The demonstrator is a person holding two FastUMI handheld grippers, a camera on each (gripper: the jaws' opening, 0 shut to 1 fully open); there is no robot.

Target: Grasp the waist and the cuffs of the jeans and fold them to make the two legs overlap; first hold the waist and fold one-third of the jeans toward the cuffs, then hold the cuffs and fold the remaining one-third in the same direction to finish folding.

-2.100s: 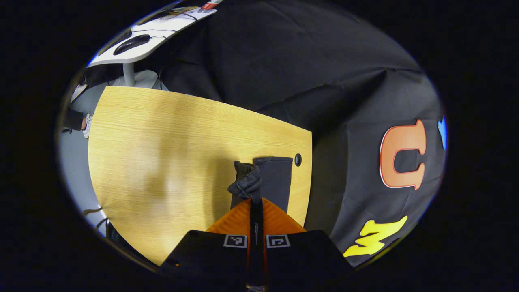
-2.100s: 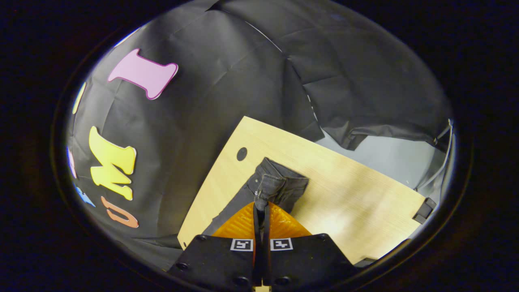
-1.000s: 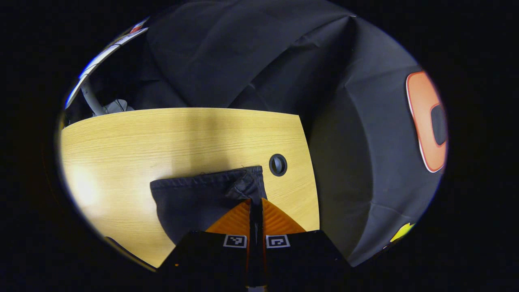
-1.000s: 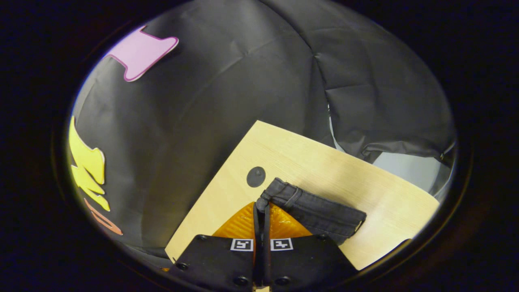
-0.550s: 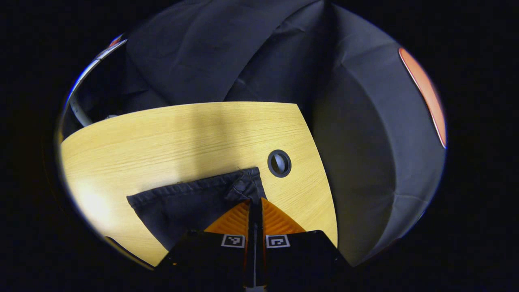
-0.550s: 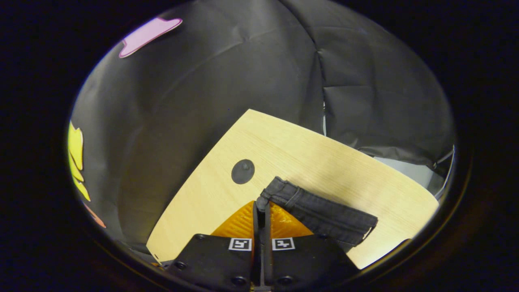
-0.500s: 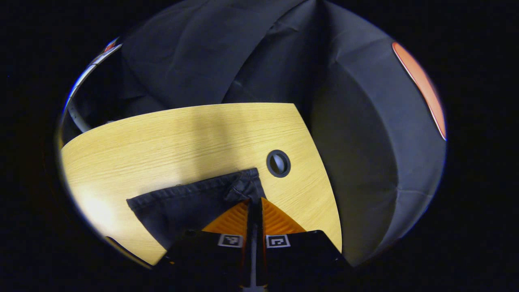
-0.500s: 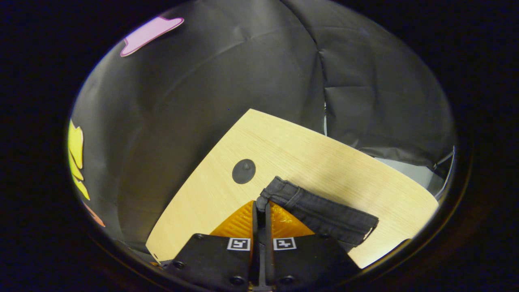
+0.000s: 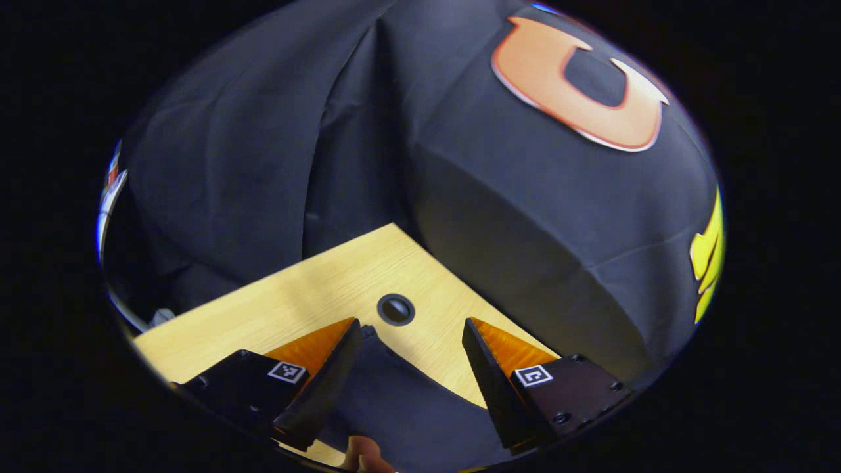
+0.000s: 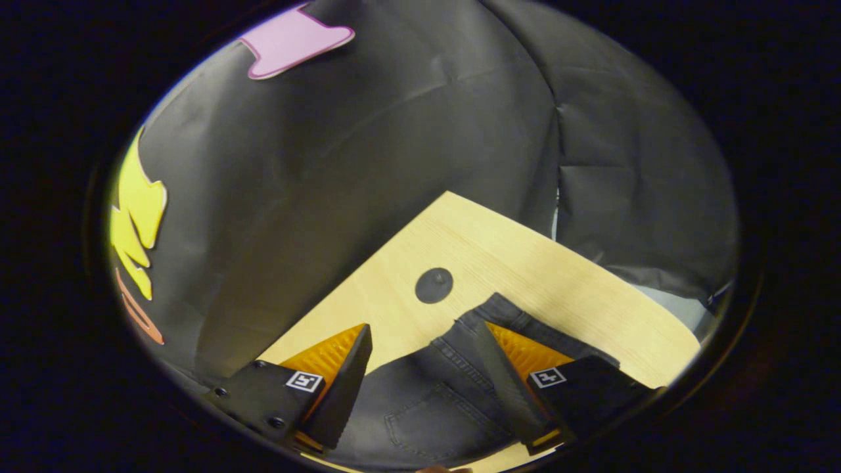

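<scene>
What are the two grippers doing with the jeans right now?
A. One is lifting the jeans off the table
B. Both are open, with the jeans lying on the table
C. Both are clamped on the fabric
B: the left gripper and right gripper have their fingers spread apart over the jeans, which lie on the table.

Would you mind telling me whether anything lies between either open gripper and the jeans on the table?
Nothing visible does. The left gripper and the right gripper each hang open directly over the jeans, with bare table beyond.
</scene>
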